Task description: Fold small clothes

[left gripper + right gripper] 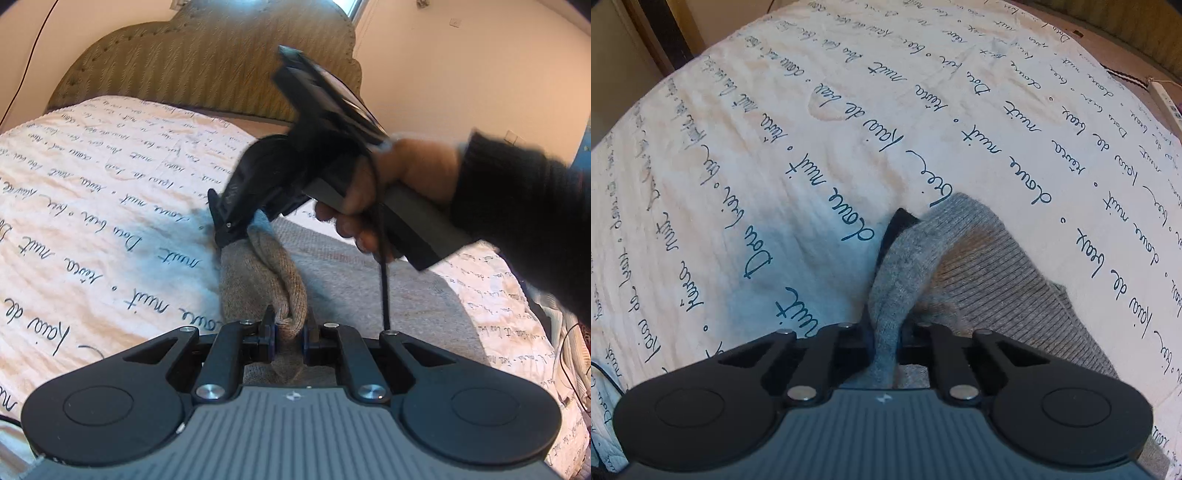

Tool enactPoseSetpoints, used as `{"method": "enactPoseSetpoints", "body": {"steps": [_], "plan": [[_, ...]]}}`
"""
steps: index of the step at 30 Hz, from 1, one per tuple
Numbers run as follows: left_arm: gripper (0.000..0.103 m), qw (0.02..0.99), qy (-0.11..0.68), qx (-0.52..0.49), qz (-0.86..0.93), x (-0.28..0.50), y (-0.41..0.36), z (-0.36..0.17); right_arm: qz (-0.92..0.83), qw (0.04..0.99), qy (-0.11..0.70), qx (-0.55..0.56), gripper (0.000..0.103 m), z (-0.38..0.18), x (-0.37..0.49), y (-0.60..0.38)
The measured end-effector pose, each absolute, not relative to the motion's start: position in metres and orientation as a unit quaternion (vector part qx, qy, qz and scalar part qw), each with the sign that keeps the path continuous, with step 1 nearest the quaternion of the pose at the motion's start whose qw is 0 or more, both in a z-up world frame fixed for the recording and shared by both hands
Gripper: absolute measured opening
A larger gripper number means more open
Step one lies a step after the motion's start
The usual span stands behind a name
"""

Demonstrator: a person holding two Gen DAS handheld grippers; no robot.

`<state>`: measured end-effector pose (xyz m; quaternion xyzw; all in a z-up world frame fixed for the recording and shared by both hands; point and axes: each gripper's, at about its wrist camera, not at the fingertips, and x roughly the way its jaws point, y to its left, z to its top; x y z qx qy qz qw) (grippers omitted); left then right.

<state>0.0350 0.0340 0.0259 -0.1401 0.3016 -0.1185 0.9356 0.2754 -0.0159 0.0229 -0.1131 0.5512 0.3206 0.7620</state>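
A small grey-beige knit garment [258,284] lies on the bed. My left gripper [290,334] is shut on a bunched fold of it close to the camera. My right gripper [225,236] shows in the left wrist view, held by a hand in a dark sleeve, pinching the garment's far end. In the right wrist view the right gripper [886,334] is shut on a grey fold of the garment [979,280], which spreads to the right. One dark fingertip [897,221] sticks out past the cloth.
A cream quilt with dark script writing [92,206] covers the bed. A padded olive headboard [207,62] stands behind it. A grey cloth [369,288] lies under the garment. A power strip [1167,103] lies at the right edge.
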Motion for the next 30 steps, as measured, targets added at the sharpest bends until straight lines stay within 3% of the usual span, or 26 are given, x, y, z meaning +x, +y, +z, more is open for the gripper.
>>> {"method": "enactPoseSetpoints", "body": {"steps": [11,21,30], "plan": [[0.011,0.922,0.290,-0.081,-0.241,0.028,-0.056,0.038,0.328,0.794,0.483,0.172,0.009,0.047,0.245,-0.217],[0.012,0.886,0.349,0.011,-0.307,0.028,-0.166,-0.012,0.229,0.794,0.498,0.264,0.009,-0.024,0.188,-0.356],[0.012,0.882,0.354,0.039,-0.308,0.024,-0.200,-0.014,0.247,0.803,0.453,0.298,0.009,-0.024,0.188,-0.392]]}}
